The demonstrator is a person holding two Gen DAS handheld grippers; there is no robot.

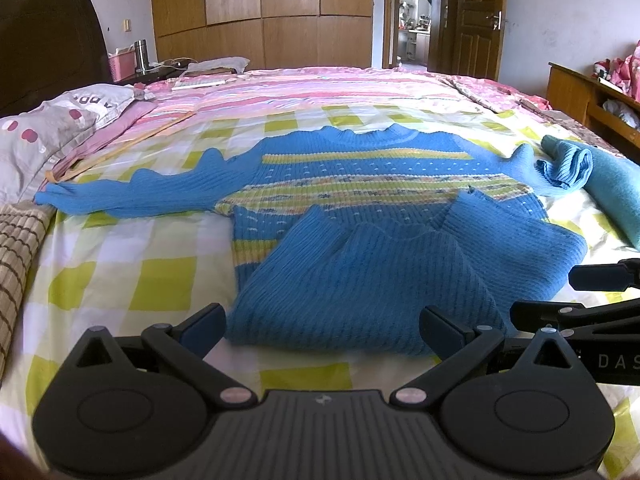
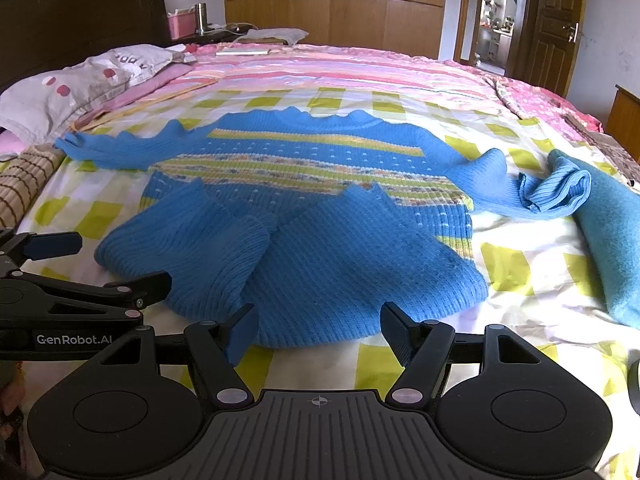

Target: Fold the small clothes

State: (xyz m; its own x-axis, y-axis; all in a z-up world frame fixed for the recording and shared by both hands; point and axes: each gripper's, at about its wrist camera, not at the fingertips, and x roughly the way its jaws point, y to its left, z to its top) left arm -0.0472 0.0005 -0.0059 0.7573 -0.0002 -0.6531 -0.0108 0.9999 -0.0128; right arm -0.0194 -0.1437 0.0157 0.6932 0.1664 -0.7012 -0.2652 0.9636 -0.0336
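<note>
A blue knit sweater [image 1: 360, 280] [image 2: 320, 240] with yellow-green stripes lies flat on the checked bed sheet [image 1: 120, 280]. Its lower part is folded up over the body in two overlapping flaps. One sleeve [image 1: 120, 196] stretches out to the left. The other sleeve [image 2: 552, 192] is bunched at the right. My left gripper [image 1: 322, 324] stands open at the near fold edge, with nothing held. My right gripper [image 2: 319, 328] is open too, its fingers straddling the same near edge. Each gripper shows at the side of the other's view: right gripper [image 1: 560, 292], left gripper [image 2: 112, 264].
A teal folded cloth [image 1: 616, 196] [image 2: 612, 232] lies at the right, against the bunched sleeve. Pillows [image 1: 52, 128] and a dark headboard [image 1: 48, 40] are at the left, with a woven mat [image 1: 20, 248] at the bed's left edge. A wardrobe and an open door stand behind.
</note>
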